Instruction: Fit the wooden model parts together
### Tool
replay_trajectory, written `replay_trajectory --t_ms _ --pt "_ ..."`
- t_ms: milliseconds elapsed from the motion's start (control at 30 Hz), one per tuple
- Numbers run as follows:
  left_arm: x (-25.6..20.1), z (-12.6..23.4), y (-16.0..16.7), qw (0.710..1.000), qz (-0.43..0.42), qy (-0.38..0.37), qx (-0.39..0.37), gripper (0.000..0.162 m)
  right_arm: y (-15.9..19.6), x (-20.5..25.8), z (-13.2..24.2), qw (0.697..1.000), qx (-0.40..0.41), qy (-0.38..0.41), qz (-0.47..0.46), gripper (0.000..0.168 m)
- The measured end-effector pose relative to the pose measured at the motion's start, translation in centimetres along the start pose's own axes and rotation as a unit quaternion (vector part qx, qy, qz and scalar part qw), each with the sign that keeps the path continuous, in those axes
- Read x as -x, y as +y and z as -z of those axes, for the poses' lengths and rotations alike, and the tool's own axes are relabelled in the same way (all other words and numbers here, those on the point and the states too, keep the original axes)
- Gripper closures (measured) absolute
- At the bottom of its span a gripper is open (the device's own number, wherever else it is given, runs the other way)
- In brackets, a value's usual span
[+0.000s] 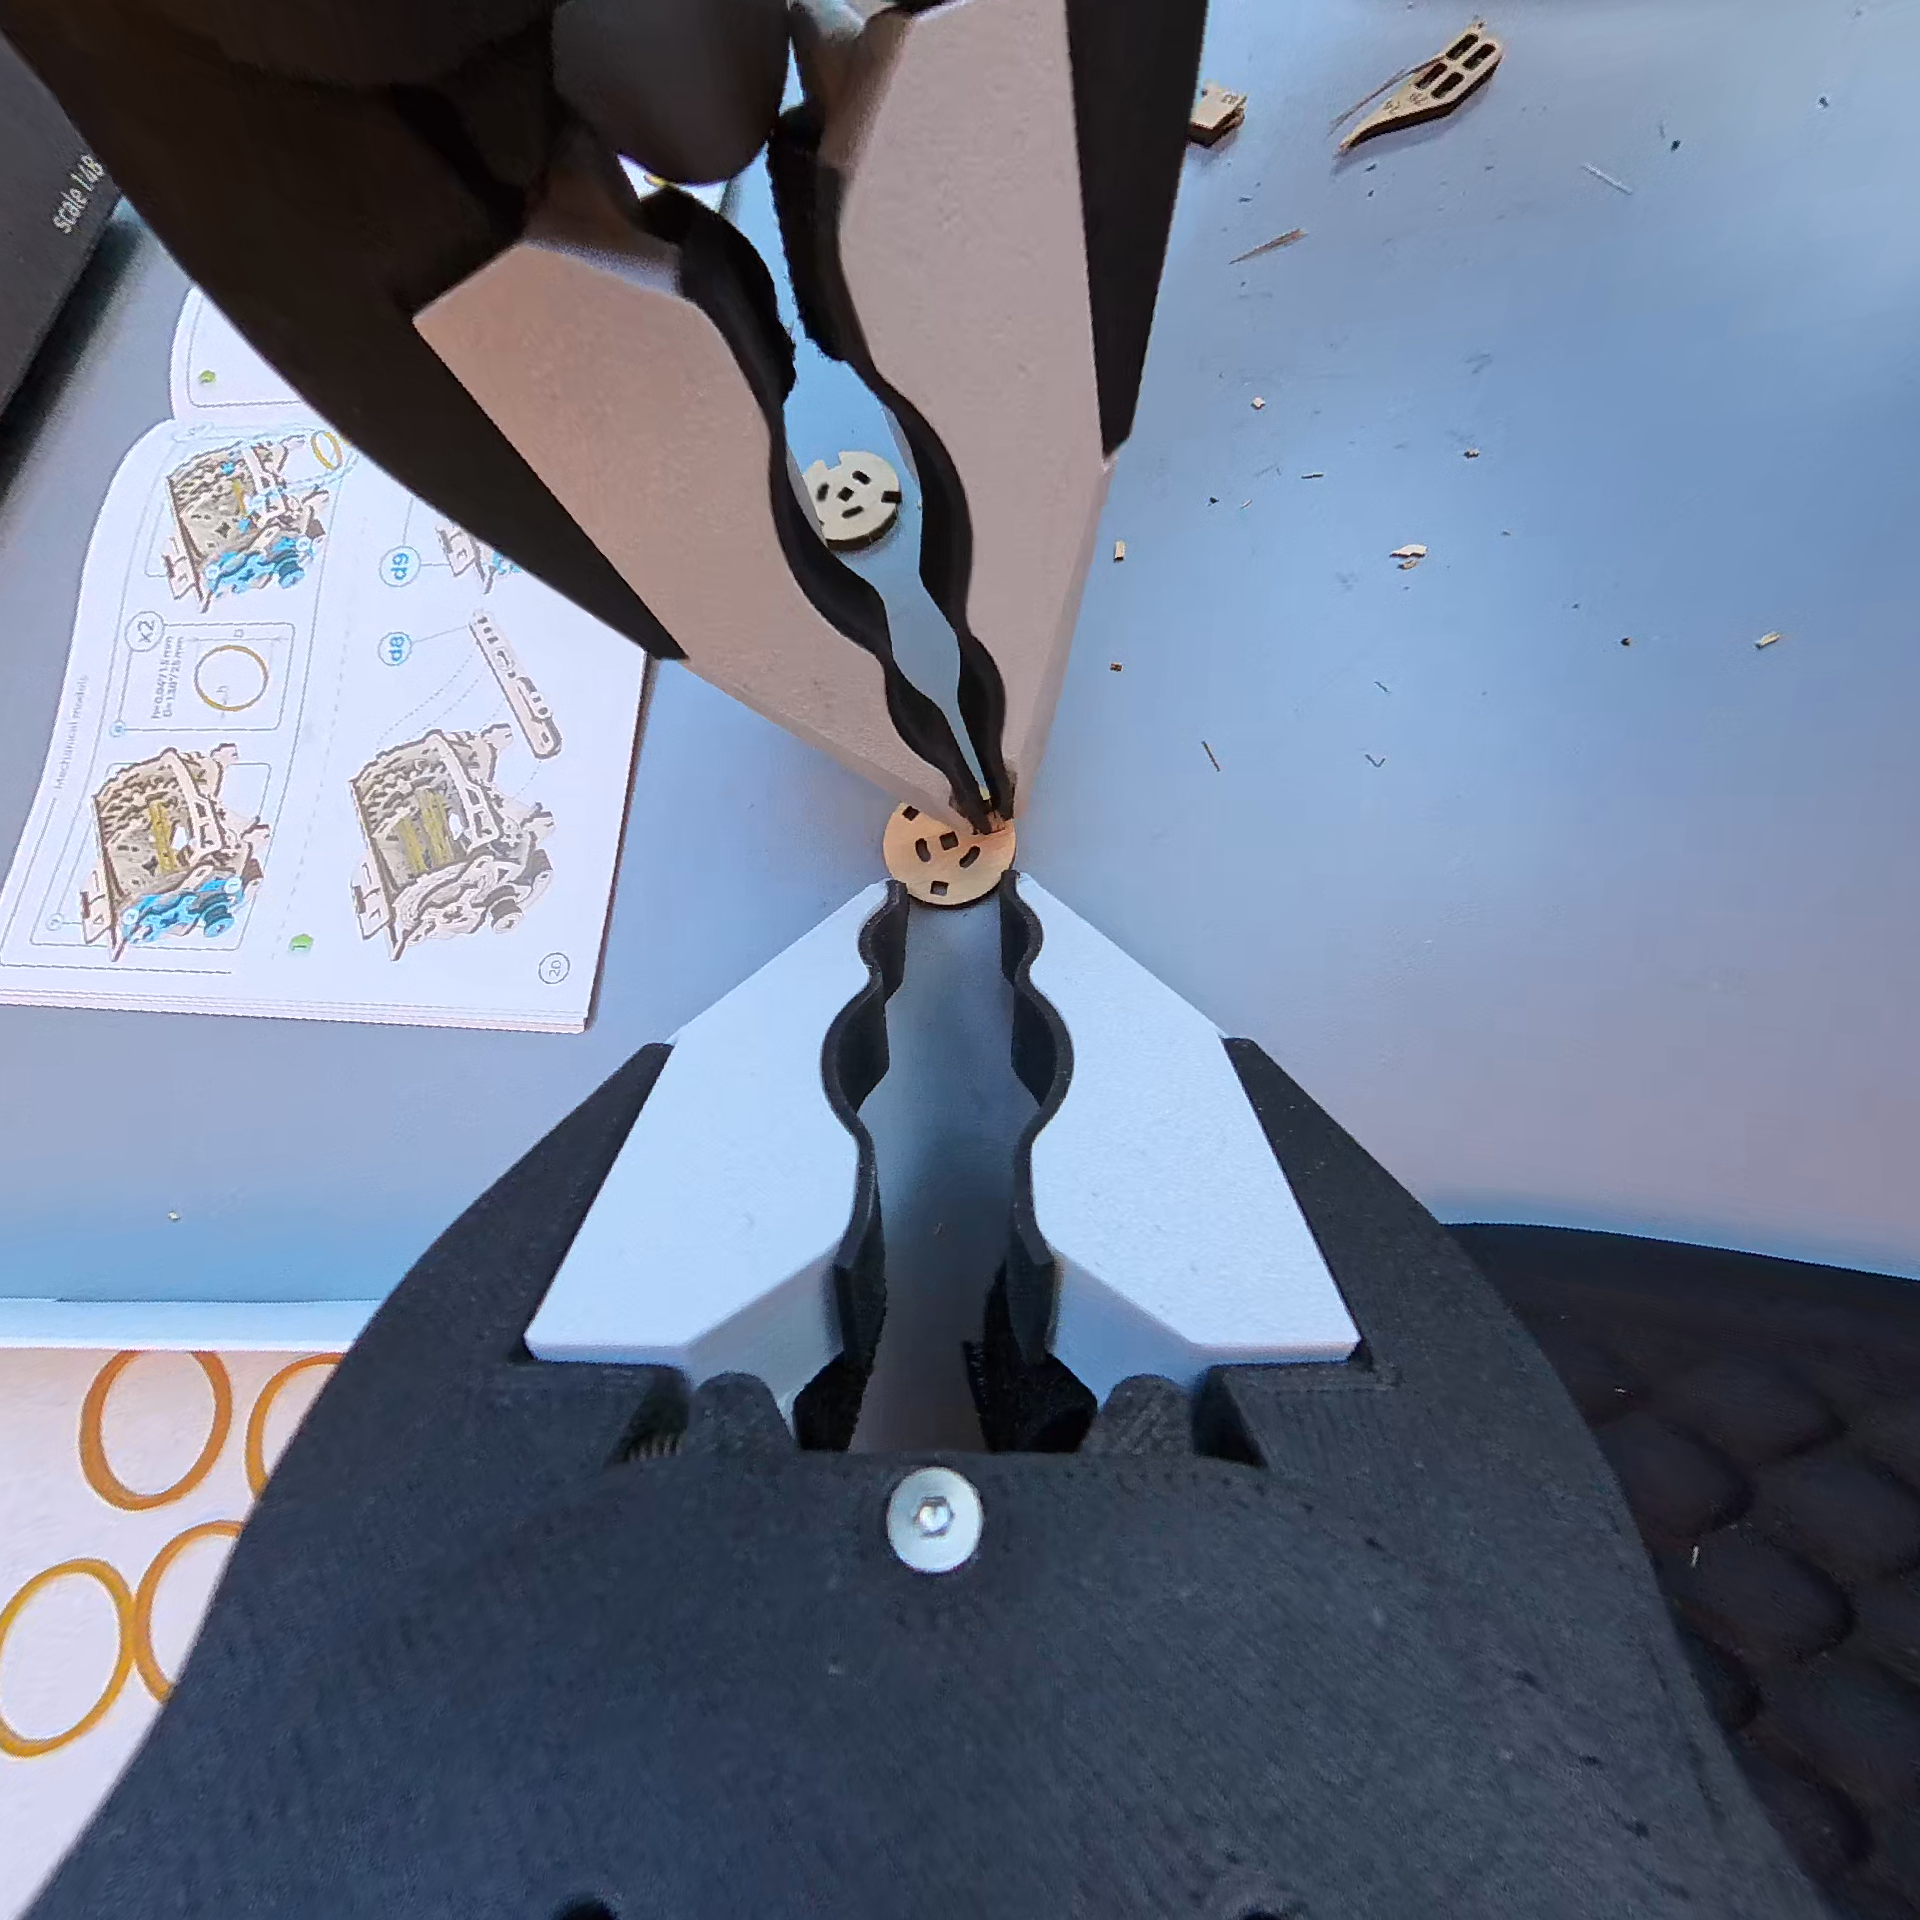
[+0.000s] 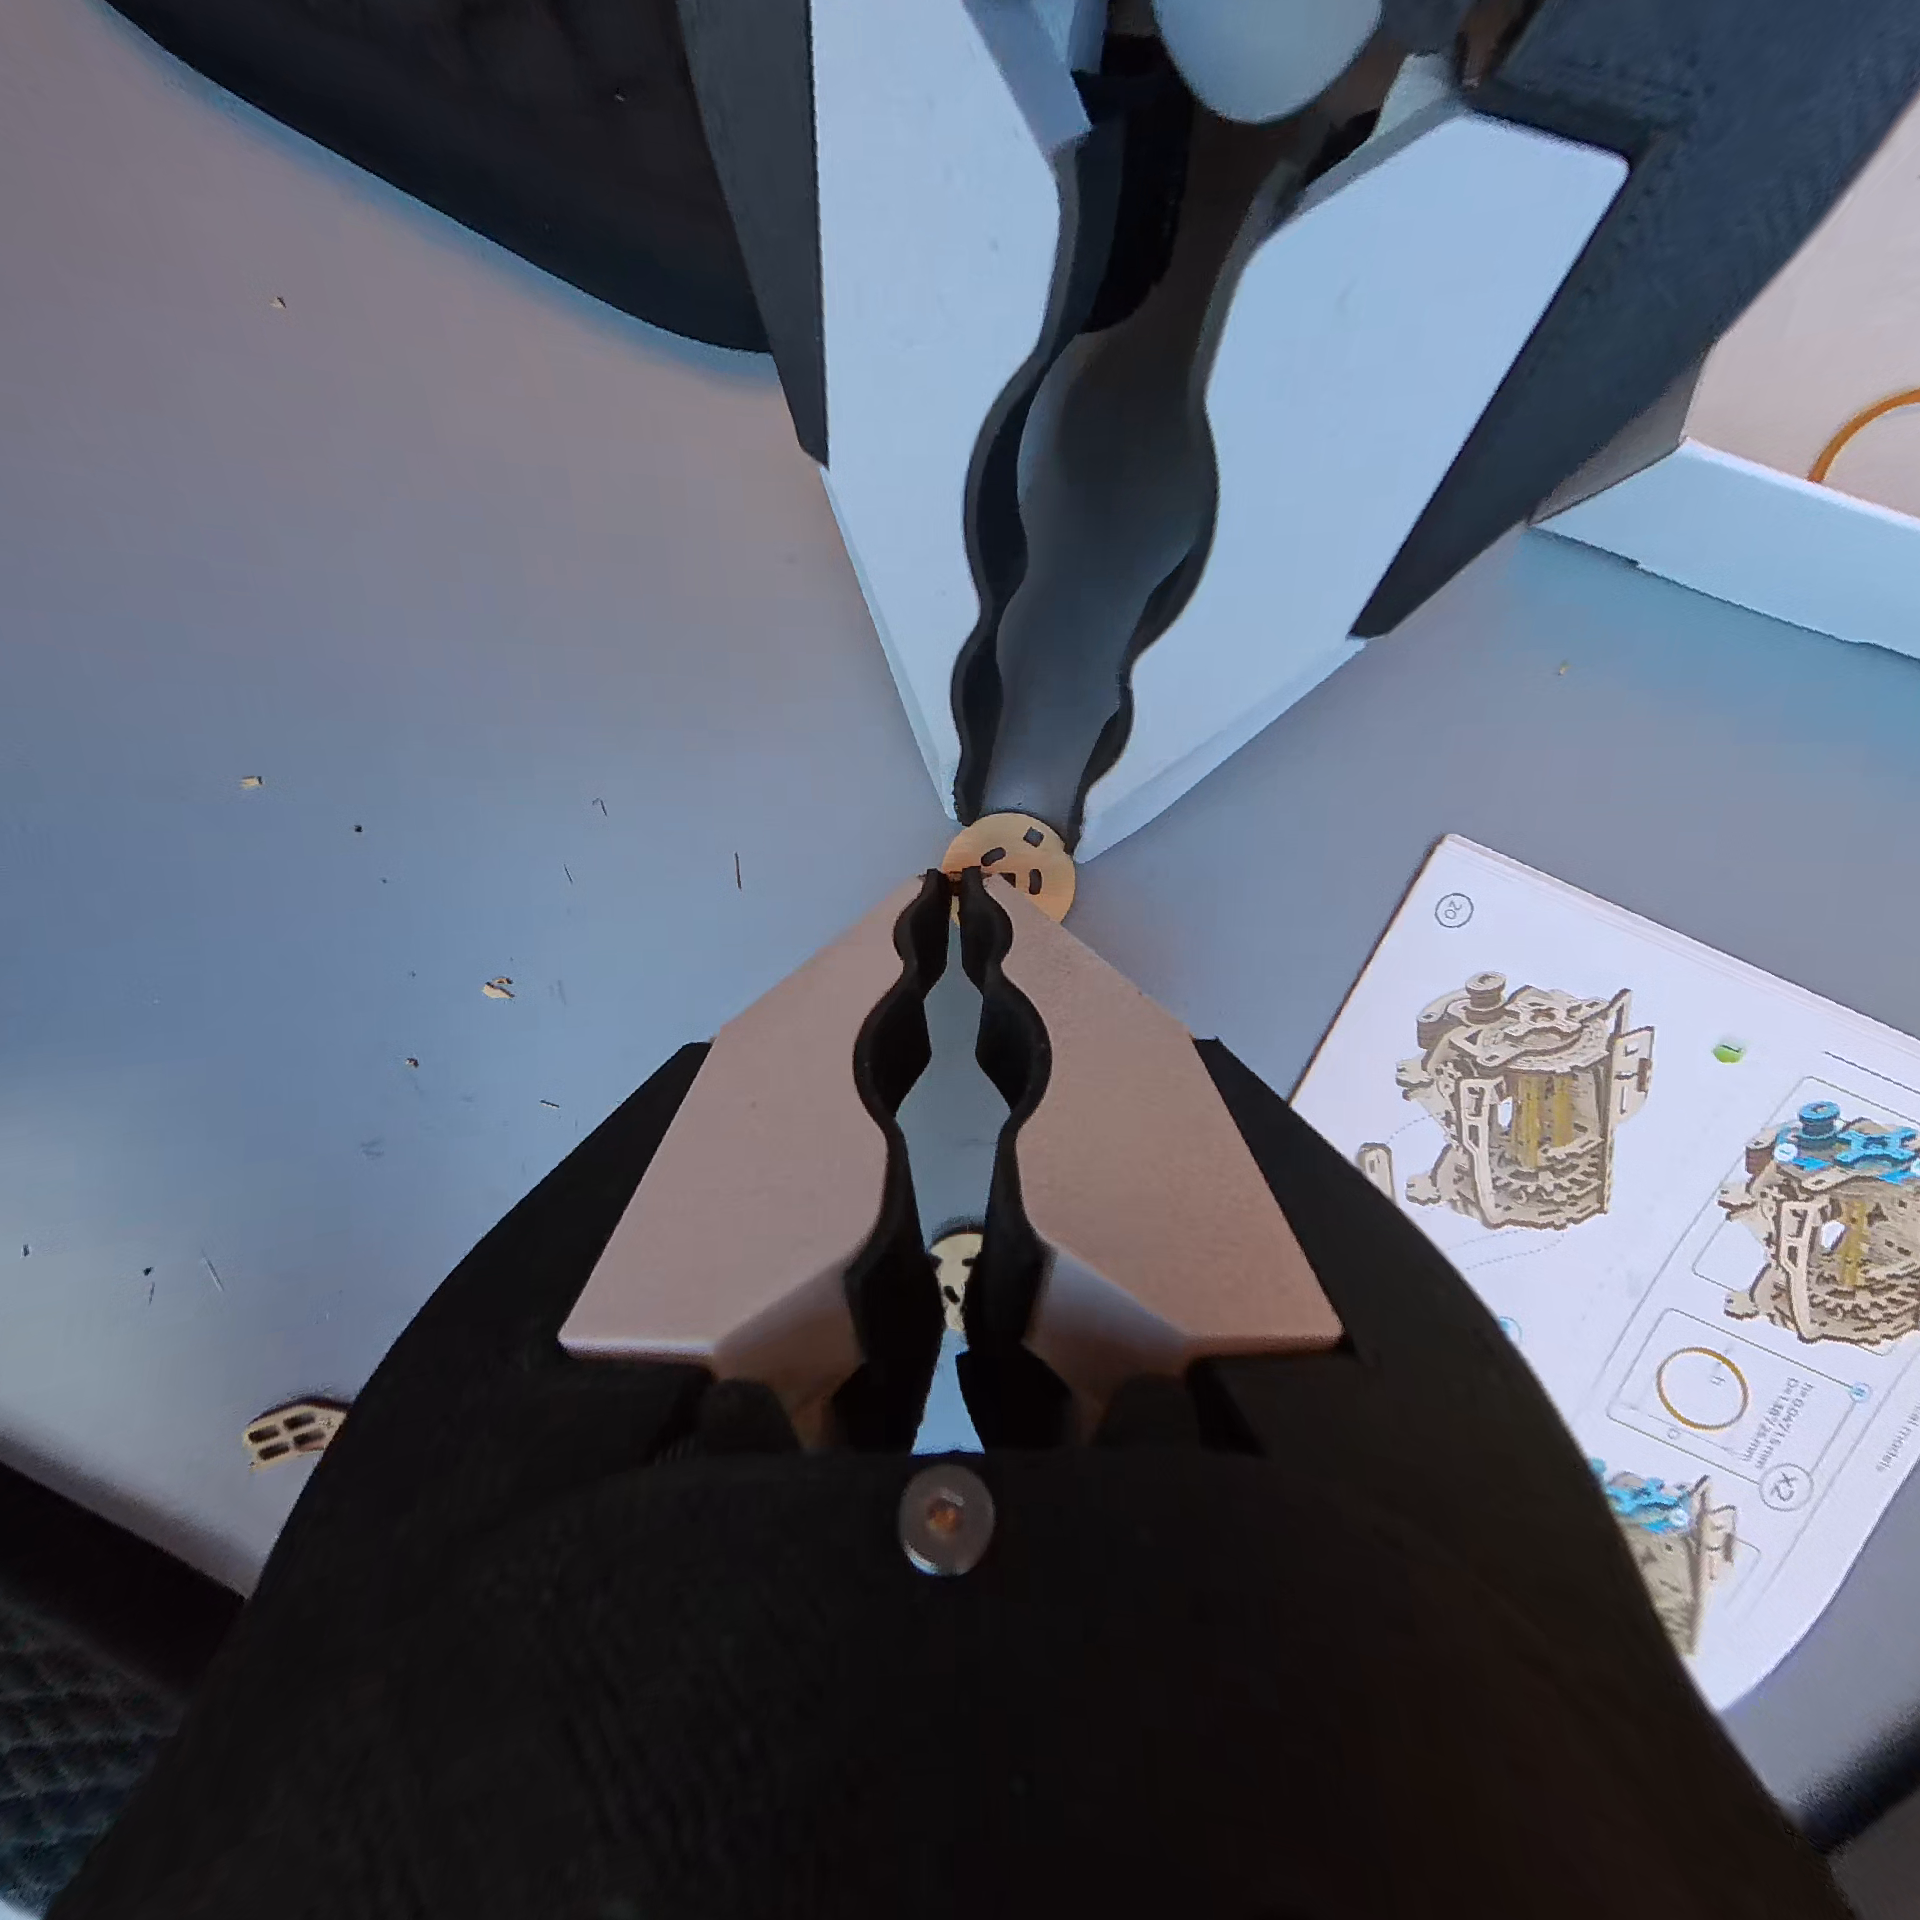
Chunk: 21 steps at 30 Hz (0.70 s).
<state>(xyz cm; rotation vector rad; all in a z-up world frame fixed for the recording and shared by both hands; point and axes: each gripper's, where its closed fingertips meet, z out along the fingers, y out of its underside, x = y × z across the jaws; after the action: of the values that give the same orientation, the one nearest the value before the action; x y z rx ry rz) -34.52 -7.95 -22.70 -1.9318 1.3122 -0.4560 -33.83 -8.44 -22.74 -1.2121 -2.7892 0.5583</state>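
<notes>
Two hand-held grippers: we find the left hand-held gripper and right hand-held gripper tip to tip over one wooden disc.
Left state: fingers apart, the disc spanning its tips; we cannot tell whether they grip it.
Right state: fingers nearly together, seemingly nipping a tiny piece at the disc's slots; we cannot confirm it.
Key relation: disc lies dead ahead of both, flat, no long axis; both equally near.
Second disc: on the counter, beneath the right hand-held gripper.
Room: instruction booklet leftward; wood chips scattered; working space tight.
</notes>
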Motion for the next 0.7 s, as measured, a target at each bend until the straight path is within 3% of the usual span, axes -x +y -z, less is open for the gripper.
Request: replay_trajectory --t_ms 200,267,467,533,600,700 --pt "0.1 0.4 0.3 0.999 -0.023 -0.019 -0.013 0.142 0.0 0.0 -0.1 0.999 0.050 0.015 0.012 0.166" --pt "0.1 0.7 0.4 1.000 -0.021 -0.020 -0.003 0.132 0.0 0.0 -0.1 0.999 0.040 0.012 0.008 0.166" --pt "0.3 1.4 1.1 1.000 -0.013 -0.025 -0.002 0.128 0.0 -0.1 -0.1 0.999 0.022 0.038 0.001 0.165" --pt "0.3 1.5 1.2 1.000 -0.005 -0.022 -0.006 0.128 -0.1 -0.1 0.0 0.999 0.017 0.038 -0.012 0.141" --pt "0.3 1.5 1.2 1.000 -0.002 -0.019 -0.008 0.128 -0.5 -0.1 0.5 0.999 0.000 0.042 -0.015 0.143" --pt "0.3 1.5 1.2 1.000 -0.002 -0.019 -0.008 0.128 -1.0 -0.3 1.4 0.998 -0.020 0.060 0.001 0.160"
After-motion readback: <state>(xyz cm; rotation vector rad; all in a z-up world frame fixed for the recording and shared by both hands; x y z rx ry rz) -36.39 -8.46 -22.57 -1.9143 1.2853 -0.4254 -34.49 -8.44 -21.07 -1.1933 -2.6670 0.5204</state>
